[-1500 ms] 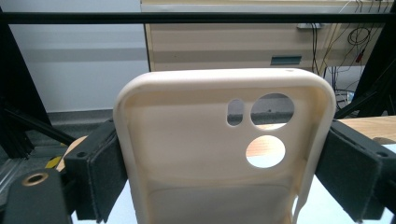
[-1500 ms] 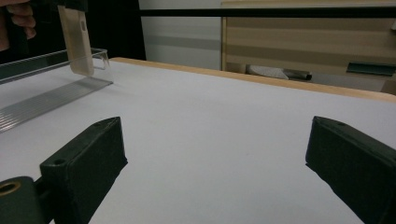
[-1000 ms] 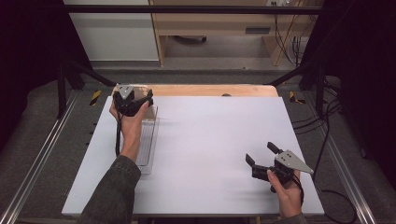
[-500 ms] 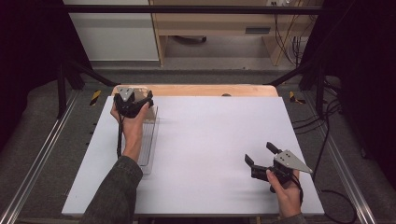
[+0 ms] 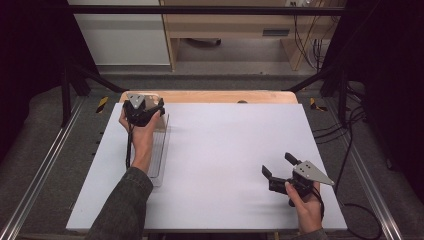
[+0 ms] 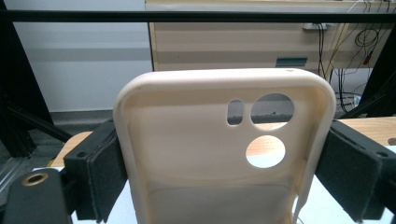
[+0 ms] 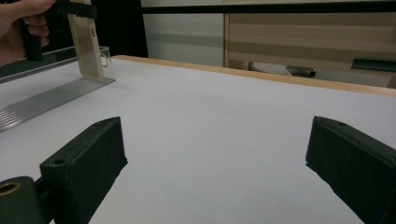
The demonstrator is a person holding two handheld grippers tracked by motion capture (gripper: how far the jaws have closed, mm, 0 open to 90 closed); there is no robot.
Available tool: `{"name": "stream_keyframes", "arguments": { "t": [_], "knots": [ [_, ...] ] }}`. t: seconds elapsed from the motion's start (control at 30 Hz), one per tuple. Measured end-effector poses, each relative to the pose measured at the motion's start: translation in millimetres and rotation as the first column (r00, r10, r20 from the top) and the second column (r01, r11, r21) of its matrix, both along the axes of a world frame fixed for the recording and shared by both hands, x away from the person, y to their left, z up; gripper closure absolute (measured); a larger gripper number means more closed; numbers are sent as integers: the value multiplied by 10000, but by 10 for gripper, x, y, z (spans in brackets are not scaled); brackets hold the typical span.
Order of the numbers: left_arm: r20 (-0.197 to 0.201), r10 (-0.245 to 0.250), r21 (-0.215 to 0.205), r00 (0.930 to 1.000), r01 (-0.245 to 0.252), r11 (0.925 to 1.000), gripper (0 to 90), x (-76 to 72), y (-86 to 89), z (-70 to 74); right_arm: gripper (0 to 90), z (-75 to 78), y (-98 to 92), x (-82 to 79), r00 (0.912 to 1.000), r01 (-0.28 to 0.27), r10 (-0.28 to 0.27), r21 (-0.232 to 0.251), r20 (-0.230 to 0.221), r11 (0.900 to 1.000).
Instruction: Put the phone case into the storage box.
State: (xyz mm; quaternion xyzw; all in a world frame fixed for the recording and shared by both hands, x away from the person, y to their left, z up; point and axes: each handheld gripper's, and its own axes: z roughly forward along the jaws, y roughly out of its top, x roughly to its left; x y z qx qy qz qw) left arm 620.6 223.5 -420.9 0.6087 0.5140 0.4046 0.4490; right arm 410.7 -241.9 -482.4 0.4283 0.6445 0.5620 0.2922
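little change since before: cream phone case (image 6: 224,154) upright, pinched in left tongs (image 5: 150,111); right tongs (image 5: 278,166) wide, empty

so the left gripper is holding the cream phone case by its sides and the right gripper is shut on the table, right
Not quite: the right gripper is open, jaws wide apart with nothing between them, as the right gripper view shows. The left gripper does clamp the cream phone case by its sides.

Left hand-held gripper (image 5: 150,111) hovers over the clear rack (image 5: 159,150), far-left on the table (image 5: 225,150).
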Motion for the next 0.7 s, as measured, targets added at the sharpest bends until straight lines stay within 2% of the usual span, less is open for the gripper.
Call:
{"name": "stream_keyframes", "arguments": {
  "t": [0.47,0.7],
  "knots": [
    [-235,102,10,9997,-101,9999,107,-8,-11,43,47,-2,4,-1,10000,-32,32,72,-55,10000],
    [-344,30,-27,9994,-31,10000,107,-2,-32,141,47,-2,4,-1,10000,-42,43,83,-62,10000]
  ]
}}
